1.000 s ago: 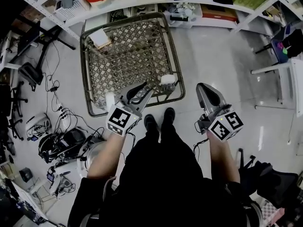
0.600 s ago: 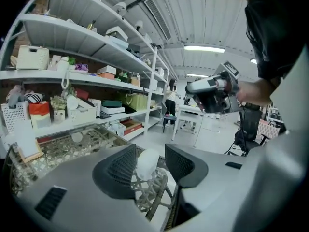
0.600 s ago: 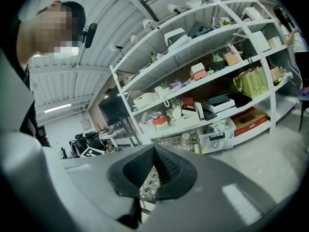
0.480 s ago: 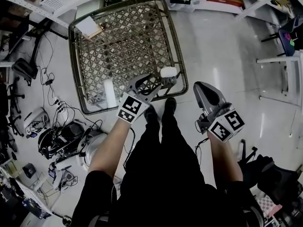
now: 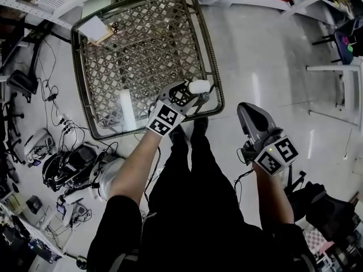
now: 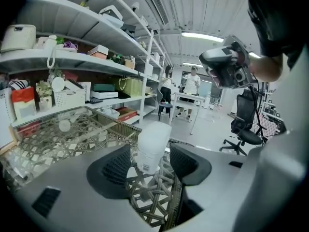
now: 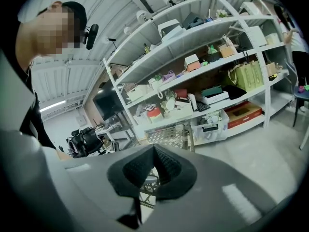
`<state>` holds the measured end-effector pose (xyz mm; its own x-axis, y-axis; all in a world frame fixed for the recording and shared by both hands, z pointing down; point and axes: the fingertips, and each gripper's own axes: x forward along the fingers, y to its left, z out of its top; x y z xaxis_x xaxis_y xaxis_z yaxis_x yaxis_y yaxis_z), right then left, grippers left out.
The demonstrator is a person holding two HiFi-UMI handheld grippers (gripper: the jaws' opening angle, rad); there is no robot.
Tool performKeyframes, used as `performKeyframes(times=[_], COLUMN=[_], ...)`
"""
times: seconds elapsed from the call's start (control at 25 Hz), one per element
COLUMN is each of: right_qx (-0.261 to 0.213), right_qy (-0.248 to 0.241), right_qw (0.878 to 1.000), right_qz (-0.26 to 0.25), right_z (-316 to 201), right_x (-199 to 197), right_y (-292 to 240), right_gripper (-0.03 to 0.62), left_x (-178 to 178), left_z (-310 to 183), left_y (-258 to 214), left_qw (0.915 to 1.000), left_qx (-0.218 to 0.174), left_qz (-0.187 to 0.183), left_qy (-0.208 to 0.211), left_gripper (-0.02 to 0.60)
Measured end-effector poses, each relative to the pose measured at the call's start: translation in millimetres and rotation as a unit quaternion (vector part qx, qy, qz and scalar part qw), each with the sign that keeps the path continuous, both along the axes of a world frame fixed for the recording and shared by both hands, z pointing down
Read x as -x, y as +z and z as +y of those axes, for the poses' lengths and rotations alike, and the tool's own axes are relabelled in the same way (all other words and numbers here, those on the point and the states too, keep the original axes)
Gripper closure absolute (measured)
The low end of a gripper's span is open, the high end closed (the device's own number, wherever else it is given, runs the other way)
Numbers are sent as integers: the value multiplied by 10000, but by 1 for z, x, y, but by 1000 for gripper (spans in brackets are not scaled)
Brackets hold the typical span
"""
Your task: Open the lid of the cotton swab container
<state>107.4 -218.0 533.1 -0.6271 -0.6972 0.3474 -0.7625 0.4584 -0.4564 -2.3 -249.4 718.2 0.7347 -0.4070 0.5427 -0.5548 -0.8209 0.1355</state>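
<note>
The white cotton swab container [image 5: 199, 86] stands upright at the near right corner of the wicker counter [image 5: 210, 50]. The left claw [image 6: 149, 159] has just been opening, and its jaws stand wide on either side of the container without pressing it. The right claw [image 5: 245, 109], closed and empty, hangs over the floor [image 5: 266, 50] to the right.

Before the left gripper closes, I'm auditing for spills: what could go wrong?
The left gripper's jaws have just been opening. The cotton swab container stands between them untouched, near the table's edge, so a nudge might tip it off.
The right gripper is shut and off the table, so nothing steadies the container.
</note>
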Motion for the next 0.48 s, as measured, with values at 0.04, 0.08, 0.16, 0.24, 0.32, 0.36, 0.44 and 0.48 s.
performKeyframes(times=[0.04,0.08,0.16,0.24,0.32,0.36,0.44,0.48], right_qx=[14,25,41,68,108,128,164,183], right_qy=[22,38,50,52,73,90,123,135], right_qw=[10000,10000,10000,10000,9999,9999,9998,9997], right_qz=[4,4,4,12,20,22,17,8], right_z=[-2,-3,-3,-3,-4,-4,-4,-5], right_x=[-2,-3,-4,-5,-5,-5,-5,-5], right_y=[1,2,4,6,10,11,14,15], right_gripper=[583,583,583,583,583,583,583,583], left_x=[-2,-4,-6,-6,-7,-8,-11,-13], left_z=[-2,-4,-5,-5,-3,-1,5,10], left_y=[2,5,9,15,21,23,24,24], left_qw=[10000,10000,10000,9998,9995,9993,9991,9990], left_qx=[11,23,54,107,188,244,333,344], left_qz=[-6,-16,-56,-140,-224,-241,-220,-197], left_qy=[17,29,44,67,100,112,153,202], left_gripper=[344,344,344,344,344,344,344,345])
